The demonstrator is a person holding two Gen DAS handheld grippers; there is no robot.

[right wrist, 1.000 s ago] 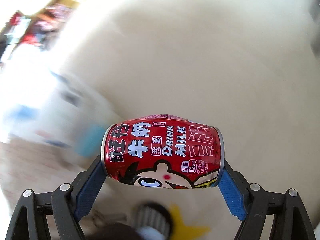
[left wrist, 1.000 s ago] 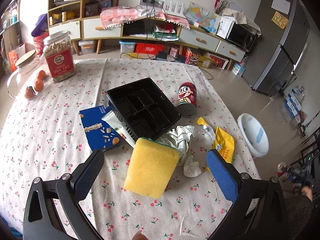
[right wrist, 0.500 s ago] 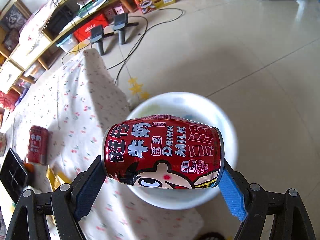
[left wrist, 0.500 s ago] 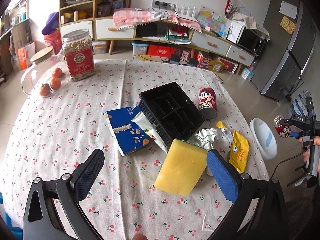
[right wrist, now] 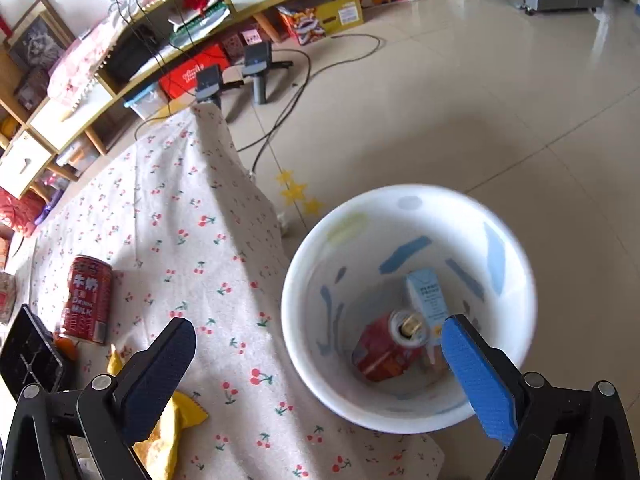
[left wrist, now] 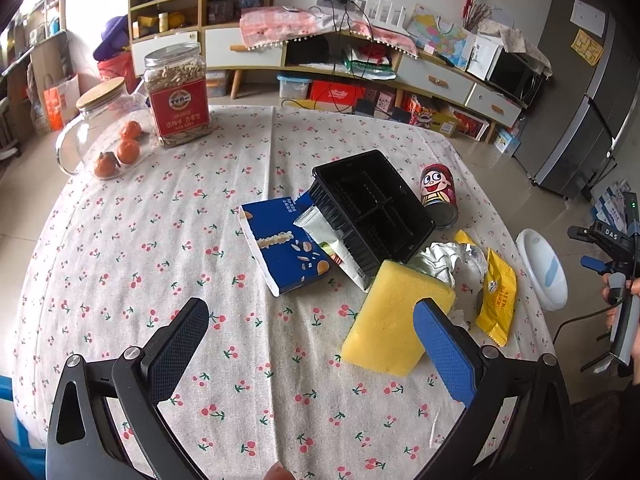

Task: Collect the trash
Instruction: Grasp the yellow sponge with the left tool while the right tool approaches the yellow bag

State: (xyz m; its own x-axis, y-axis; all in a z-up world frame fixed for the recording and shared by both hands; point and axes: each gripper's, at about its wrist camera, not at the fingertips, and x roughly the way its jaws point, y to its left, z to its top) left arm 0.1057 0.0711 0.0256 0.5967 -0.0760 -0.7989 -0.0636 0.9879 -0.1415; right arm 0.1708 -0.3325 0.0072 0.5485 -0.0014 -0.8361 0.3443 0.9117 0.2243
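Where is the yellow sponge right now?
In the left wrist view the yellow sponge lies on the cherry-print tablecloth, right of centre, just below the black tray and beside the crumpled foil.

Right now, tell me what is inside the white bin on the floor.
Inside the white bin lie a red milk can and a pale blue carton. Anything beneath them is hidden.
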